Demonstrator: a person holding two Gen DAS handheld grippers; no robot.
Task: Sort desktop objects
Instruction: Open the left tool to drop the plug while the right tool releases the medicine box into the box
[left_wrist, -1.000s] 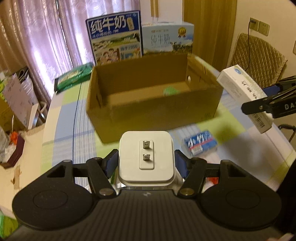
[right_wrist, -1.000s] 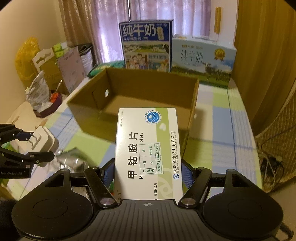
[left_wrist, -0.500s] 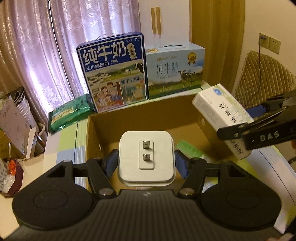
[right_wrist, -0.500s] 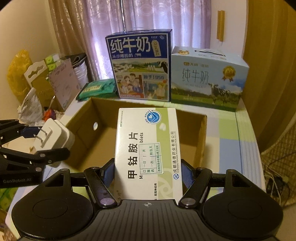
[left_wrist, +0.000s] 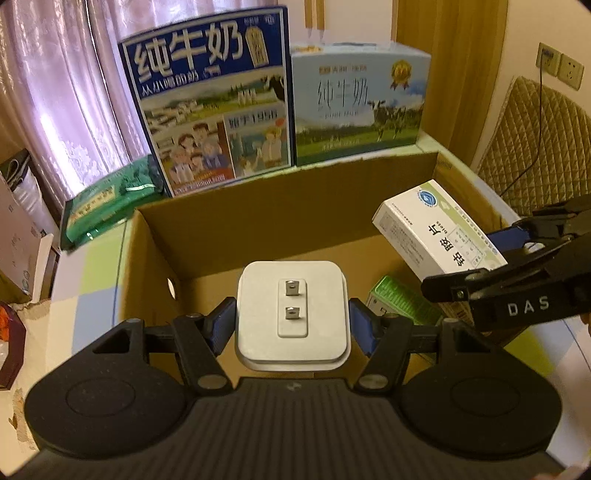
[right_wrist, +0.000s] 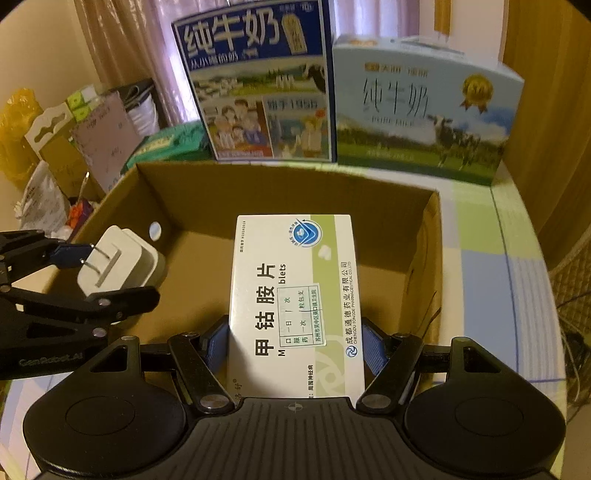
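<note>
both tools are loaded. left tool (left_wrist: 291, 326) has its blue pads clamped on the sides of a white charger plug (left_wrist: 292, 314), prongs facing up toward the camera, and right tool (right_wrist: 295, 345) is clamped on a white-and-green medicine box (right_wrist: 295, 302), gripped across its short width so its long axis runs forward along the fingers.

what the coming move turns on is that the open cardboard box (left_wrist: 288, 184) lies straight below and ahead of both loads. in the left wrist view the plug hangs over the near left part of the brown floor, inside the near wall; in the right wrist view the medicine box reaches over the near wall toward the middle. each arm is equally placed for a drop, side by side and apart, the plug to the left of the medicine box.

a green packet (left_wrist: 402, 302) already lies on the floor at the right, under the right tool, though part of it is hidden, so i cannot tell its full outline. a release here would probably land the medicine box on or beside it.

beyond the far wall stand a blue milk carton (left_wrist: 210, 96) and a pale milk carton (left_wrist: 358, 99) on the table (right_wrist: 480, 236).
</note>
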